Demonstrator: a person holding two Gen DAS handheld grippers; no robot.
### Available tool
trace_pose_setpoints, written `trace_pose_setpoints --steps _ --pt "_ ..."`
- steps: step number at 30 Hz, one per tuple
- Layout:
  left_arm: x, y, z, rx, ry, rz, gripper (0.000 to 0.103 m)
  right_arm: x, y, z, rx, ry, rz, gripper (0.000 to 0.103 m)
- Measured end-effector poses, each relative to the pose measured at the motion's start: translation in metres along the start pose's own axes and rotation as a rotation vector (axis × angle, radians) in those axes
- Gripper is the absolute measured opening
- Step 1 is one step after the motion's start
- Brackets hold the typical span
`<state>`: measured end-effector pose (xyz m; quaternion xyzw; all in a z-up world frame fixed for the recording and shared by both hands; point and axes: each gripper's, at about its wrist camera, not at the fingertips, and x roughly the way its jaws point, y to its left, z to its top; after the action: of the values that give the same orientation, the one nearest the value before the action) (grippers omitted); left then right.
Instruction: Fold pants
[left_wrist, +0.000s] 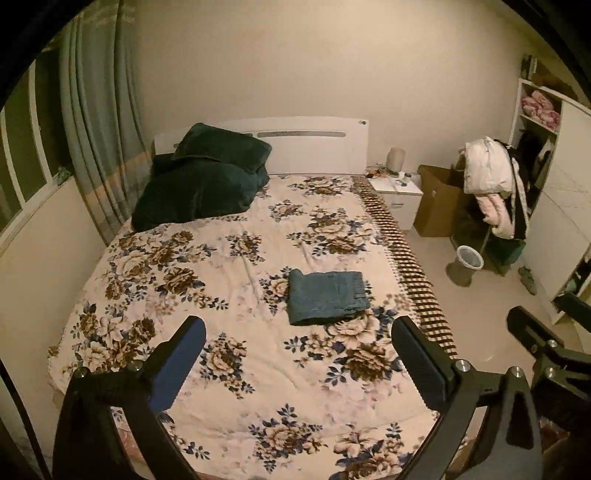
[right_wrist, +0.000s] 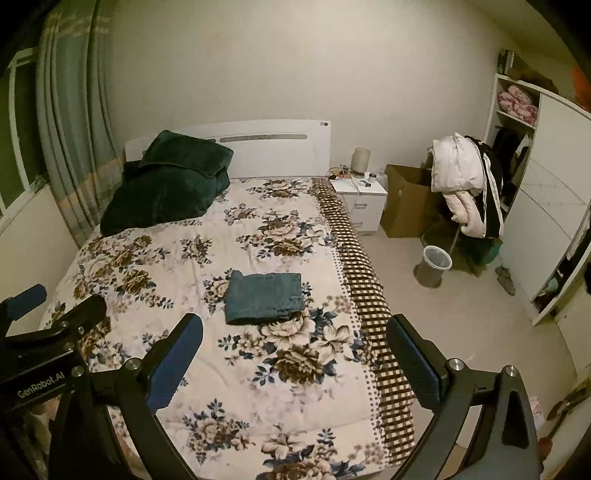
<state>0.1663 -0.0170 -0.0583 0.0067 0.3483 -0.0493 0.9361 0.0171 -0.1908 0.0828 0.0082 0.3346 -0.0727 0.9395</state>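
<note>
Folded pants (left_wrist: 328, 297) flat on bed (left_wrist: 229, 266), beyond left gripper (left_wrist: 297, 354) and right gripper (right_wrist: 295, 350), both jaws spread wide, empty, clear of fabric

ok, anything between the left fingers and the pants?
Nothing but bare floral bedspread between the open left gripper and the folded pants, in the left wrist view.

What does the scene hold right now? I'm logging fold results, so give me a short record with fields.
pants: blue pants, folded into a compact rectangle
location: on the floral bedspread, toward the checkered edge of the bed
left gripper: left gripper open, nothing between its fingers, clear of the pants
right gripper: right gripper open, empty, clear of the pants
other bedding: dark green pillows piled at the headboard
task status: fold looks finished
</note>
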Motion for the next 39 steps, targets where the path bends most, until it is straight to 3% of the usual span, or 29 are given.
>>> trace_pose_setpoints --steps 16,24,39 --pt "0.075 -0.006 0.009 -0.005 0.05 0.081 0.103 0.114 -0.008 0.02 -0.009 0.03 -0.061 0.102" --pt "0.093 -0.008 0.011 0.007 0.069 0.092 0.103 0.143 -0.005 0.015 -0.006 0.056 -0.066 0.102" --pt "0.106 -0.011 0.011 0.018 0.071 0.081 0.103 0.156 -0.004 0.003 0.021 0.072 -0.058 0.102"
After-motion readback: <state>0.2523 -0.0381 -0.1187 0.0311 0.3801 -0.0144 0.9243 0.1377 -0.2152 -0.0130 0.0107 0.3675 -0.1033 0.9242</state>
